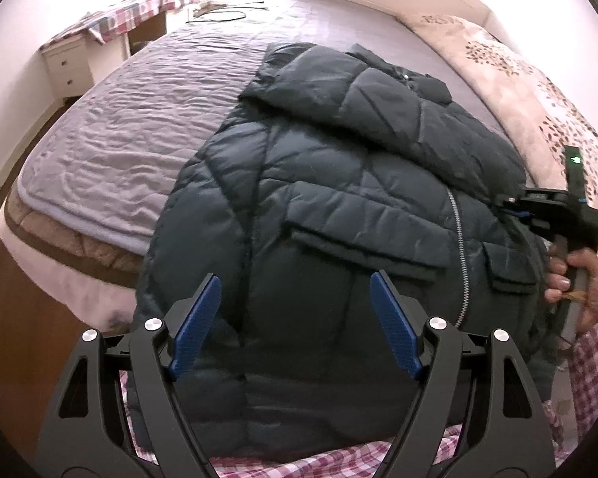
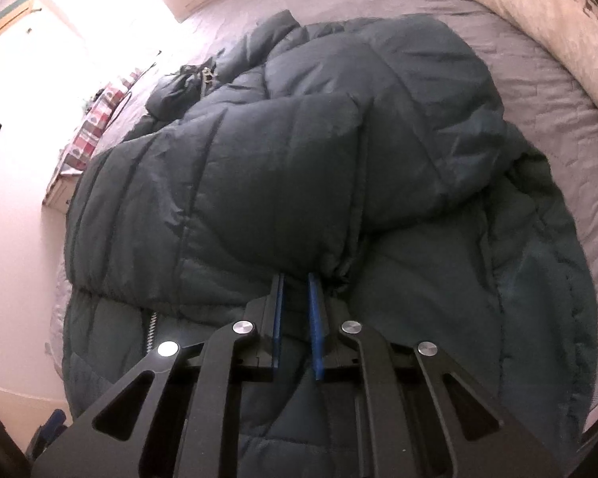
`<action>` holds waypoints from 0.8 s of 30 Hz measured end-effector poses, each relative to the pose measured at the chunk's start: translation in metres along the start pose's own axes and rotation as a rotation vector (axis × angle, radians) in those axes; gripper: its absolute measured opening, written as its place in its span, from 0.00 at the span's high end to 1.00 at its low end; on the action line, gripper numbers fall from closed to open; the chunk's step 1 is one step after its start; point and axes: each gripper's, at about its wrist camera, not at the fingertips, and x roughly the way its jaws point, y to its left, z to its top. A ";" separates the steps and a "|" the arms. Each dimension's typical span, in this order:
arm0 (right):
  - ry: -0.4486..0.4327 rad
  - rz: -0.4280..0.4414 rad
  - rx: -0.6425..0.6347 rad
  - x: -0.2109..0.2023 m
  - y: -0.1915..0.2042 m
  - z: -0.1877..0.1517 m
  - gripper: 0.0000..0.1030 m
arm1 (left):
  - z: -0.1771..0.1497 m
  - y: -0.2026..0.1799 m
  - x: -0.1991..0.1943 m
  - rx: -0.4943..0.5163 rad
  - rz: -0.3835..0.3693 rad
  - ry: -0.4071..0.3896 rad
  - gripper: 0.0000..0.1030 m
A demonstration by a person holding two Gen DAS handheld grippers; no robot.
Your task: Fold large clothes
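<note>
A dark teal quilted puffer jacket (image 1: 339,183) lies on the bed, zipper (image 1: 460,255) facing up, hood toward the headboard. My left gripper (image 1: 295,283) is open and empty, hovering over the jacket's lower part. My right gripper (image 2: 295,279) is shut on the cuff end of the jacket's sleeve (image 2: 235,175), which lies folded across the body. In the left wrist view the right gripper (image 1: 514,205) shows at the jacket's right edge, held by a hand (image 1: 574,279).
The bed (image 1: 131,127) has a wrinkled lilac cover. A cream floral quilt (image 1: 538,91) lies along its right side. A white drawer unit (image 1: 65,65) and a checked-cloth table (image 1: 131,12) stand at the far left. Checked fabric (image 1: 339,462) shows below the jacket.
</note>
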 end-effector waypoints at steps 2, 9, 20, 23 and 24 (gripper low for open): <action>-0.025 0.001 -0.026 -0.012 0.005 -0.001 0.85 | -0.001 0.005 0.000 -0.012 0.015 -0.001 0.26; -0.113 0.010 -0.157 -0.072 -0.002 -0.041 0.82 | -0.004 0.017 -0.001 -0.045 0.044 0.003 0.26; -0.054 -0.122 -0.136 -0.122 -0.070 -0.139 0.76 | -0.001 0.073 -0.019 -0.026 0.204 -0.001 0.18; -0.021 -0.127 -0.106 -0.125 -0.084 -0.151 0.66 | -0.005 0.093 -0.020 -0.047 0.179 0.037 0.18; -0.009 -0.127 -0.084 -0.126 -0.090 -0.154 0.63 | -0.007 0.099 -0.019 -0.059 0.164 0.054 0.18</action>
